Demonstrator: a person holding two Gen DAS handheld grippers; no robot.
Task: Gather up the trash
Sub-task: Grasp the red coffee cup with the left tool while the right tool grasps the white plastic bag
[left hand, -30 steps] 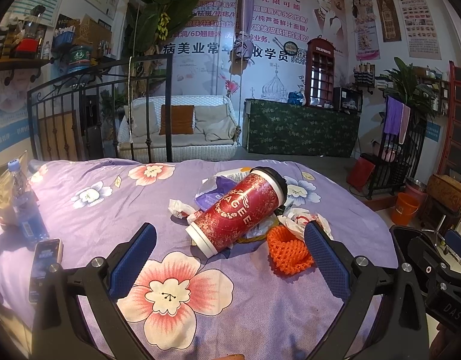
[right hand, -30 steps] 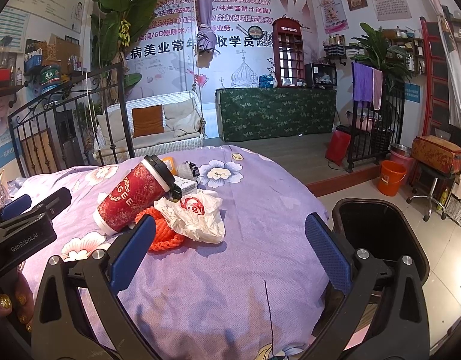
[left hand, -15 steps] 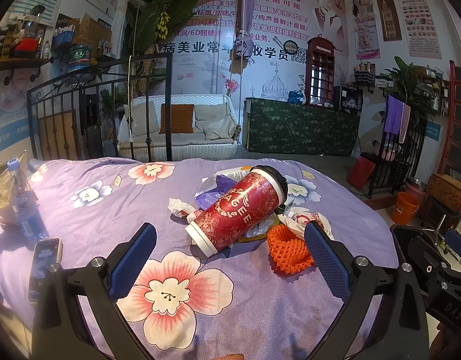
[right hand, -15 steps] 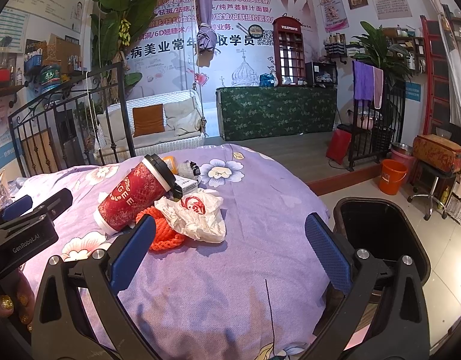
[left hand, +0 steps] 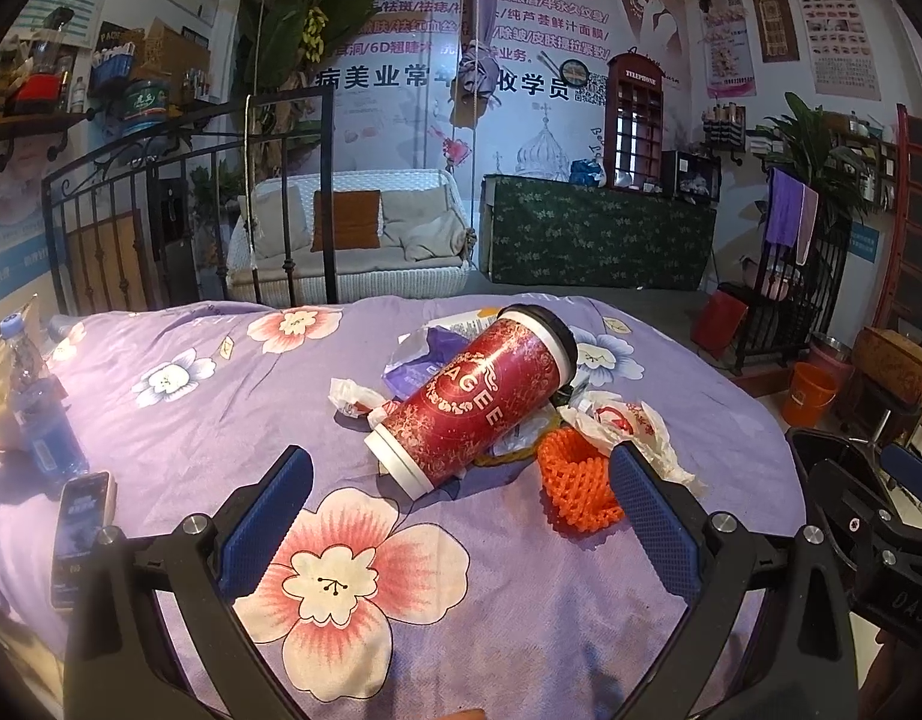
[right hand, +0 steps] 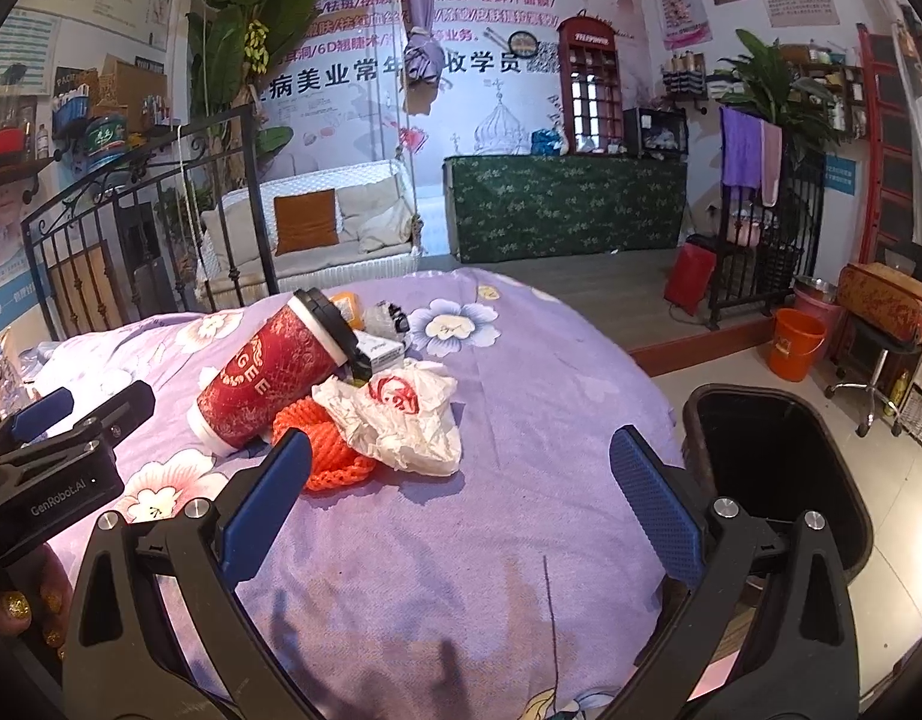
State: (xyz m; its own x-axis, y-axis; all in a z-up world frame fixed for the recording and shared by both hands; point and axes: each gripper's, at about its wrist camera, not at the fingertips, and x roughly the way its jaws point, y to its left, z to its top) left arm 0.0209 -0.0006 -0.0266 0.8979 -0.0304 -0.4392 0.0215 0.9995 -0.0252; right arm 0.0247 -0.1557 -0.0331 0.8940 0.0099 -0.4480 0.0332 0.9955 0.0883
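Everything here sits around the red cup (left hand: 481, 399), which lies tipped on its side on the purple flowered bedspread (left hand: 209, 414), black lid toward the far wall and white base toward the near edge.

Far to the left of the cup, at the bed's edge, stands a blue-labelled water bottle (left hand: 38, 405), upright, with a phone (left hand: 80, 537) lying flat just in front of it. Nearer the cup, the left gripper (left hand: 458, 516) hovers above the cloth with its blue pads (left hand: 263, 519) spread wide apart and nothing between them; the cup's base lies just beyond the gap.

Tucked against the cup's left flank is a small crumpled white wrapper (left hand: 356, 401), and behind it a purple packet (left hand: 419, 360), partly hidden by the cup. Under the cup's right side an orange foam net (left hand: 571, 483) touches it, and a crumpled white bag with red print (right hand: 401, 423) rests on the net's far side. Behind the cup's lid are a few small items: something orange (right hand: 348, 307), a clear wrapper (right hand: 384, 319) and a small white box (right hand: 377, 351).

Further right of the cup, the right gripper (right hand: 461, 507) is also held wide open over bare cloth, empty. Beyond the bed's right edge, on the floor, stands an open black bin (right hand: 772, 468), well apart from the cup and the litter around it.
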